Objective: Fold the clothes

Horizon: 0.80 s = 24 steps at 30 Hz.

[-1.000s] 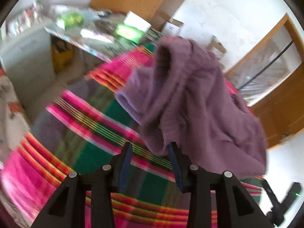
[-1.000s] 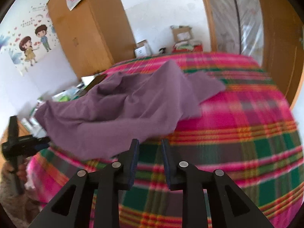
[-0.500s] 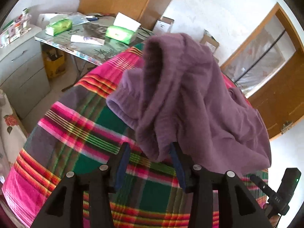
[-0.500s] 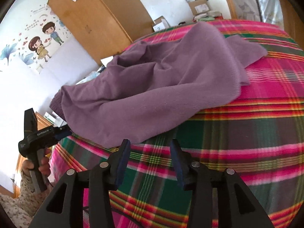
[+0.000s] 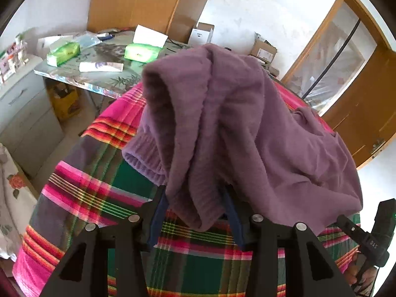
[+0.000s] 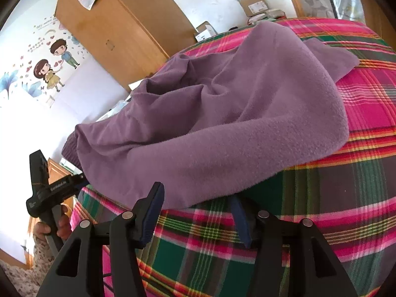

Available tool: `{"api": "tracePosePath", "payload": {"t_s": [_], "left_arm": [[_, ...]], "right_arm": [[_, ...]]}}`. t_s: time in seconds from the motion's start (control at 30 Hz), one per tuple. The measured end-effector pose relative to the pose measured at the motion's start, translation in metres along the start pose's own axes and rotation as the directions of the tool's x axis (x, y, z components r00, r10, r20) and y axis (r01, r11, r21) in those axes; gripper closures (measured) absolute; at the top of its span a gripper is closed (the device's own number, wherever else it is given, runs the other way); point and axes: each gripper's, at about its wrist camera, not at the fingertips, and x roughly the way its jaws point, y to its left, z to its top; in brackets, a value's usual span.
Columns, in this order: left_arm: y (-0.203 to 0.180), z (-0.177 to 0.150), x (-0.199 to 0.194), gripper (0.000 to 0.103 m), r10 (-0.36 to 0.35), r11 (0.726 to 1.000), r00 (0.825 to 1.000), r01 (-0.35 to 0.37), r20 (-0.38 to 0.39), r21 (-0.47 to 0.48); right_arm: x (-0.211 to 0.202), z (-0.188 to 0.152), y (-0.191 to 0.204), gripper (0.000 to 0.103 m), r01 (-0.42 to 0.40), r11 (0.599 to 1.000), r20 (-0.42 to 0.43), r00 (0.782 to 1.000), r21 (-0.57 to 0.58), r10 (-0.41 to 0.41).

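A purple knit sweater (image 5: 235,123) lies bunched on a bed with a pink and green plaid cover (image 5: 99,198). My left gripper (image 5: 193,193) stands wide, and a ribbed fold of the sweater hangs down between its fingers; I see no pad pressing it. In the right wrist view the sweater (image 6: 222,113) spreads across the cover (image 6: 346,198). My right gripper (image 6: 195,195) has its jaws opening, and the sweater's near edge lies just over the gap between them. The left gripper (image 6: 79,179), held by a hand, sits at the sweater's left hem.
A side table (image 5: 99,74) with green tissue packs (image 5: 141,52) and a tube stands beyond the bed's left side, next to white drawers (image 5: 22,113). A wooden wardrobe (image 6: 118,32), cardboard boxes (image 6: 255,5) and a wooden door (image 5: 358,113) ring the bed.
My right gripper came down closer to the sweater's near edge and its jaws spread wide. The left jaws widened a little, and the sweater fold now hangs between them.
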Motion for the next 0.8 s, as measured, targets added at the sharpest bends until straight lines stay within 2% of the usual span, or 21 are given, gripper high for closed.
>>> {"api": "tracePosePath", "payload": {"t_s": [0.17, 0.23, 0.3, 0.33, 0.4, 0.43, 0.47, 0.63, 0.8], "left_arm": [[0.007, 0.004, 0.002, 0.062, -0.052, 0.996, 0.999, 0.052, 0.002, -0.069], [0.010, 0.006, 0.003, 0.069, -0.066, 0.995, 0.998, 0.065, -0.004, -0.072], [0.010, 0.006, 0.001, 0.076, -0.065, 0.996, 0.998, 0.064, -0.007, -0.068], [0.011, 0.006, 0.000, 0.080, -0.066, 0.996, 0.998, 0.066, -0.007, -0.064], [0.011, 0.006, -0.003, 0.085, -0.072, 0.996, 0.997, 0.071, -0.008, -0.055], [0.010, 0.006, -0.004, 0.088, -0.077, 0.996, 0.997, 0.076, -0.008, -0.049], [0.011, 0.006, -0.005, 0.088, -0.082, 0.995, 0.997, 0.082, -0.009, -0.050], [0.021, 0.004, -0.011, 0.091, -0.145, 0.985, 0.989, 0.141, -0.031, -0.103], [0.027, -0.002, -0.021, 0.092, -0.174, 0.979, 0.984, 0.170, -0.027, -0.116]], "right_arm": [[0.002, 0.003, -0.002, 0.048, -0.001, 1.000, 0.026, 1.000, 0.031, 0.001], [0.003, 0.004, -0.002, 0.048, 0.003, 0.999, 0.034, 0.999, 0.041, -0.005], [0.004, 0.005, -0.001, 0.059, 0.016, 0.999, 0.035, 0.999, 0.039, -0.017], [0.005, 0.005, -0.001, 0.069, 0.025, 0.999, 0.033, 0.999, 0.038, -0.026], [0.007, 0.006, -0.001, 0.079, 0.026, 0.999, 0.024, 0.999, 0.045, -0.027], [0.007, 0.006, 0.000, 0.088, 0.023, 0.999, 0.025, 0.999, 0.043, -0.024], [0.007, 0.006, 0.001, 0.092, 0.022, 0.999, 0.029, 0.999, 0.037, -0.023], [-0.002, 0.006, 0.011, 0.096, 0.016, 1.000, 0.060, 0.998, -0.001, -0.016], [-0.015, 0.006, 0.019, 0.098, 0.015, 0.999, 0.094, 0.995, -0.031, -0.012]]}}
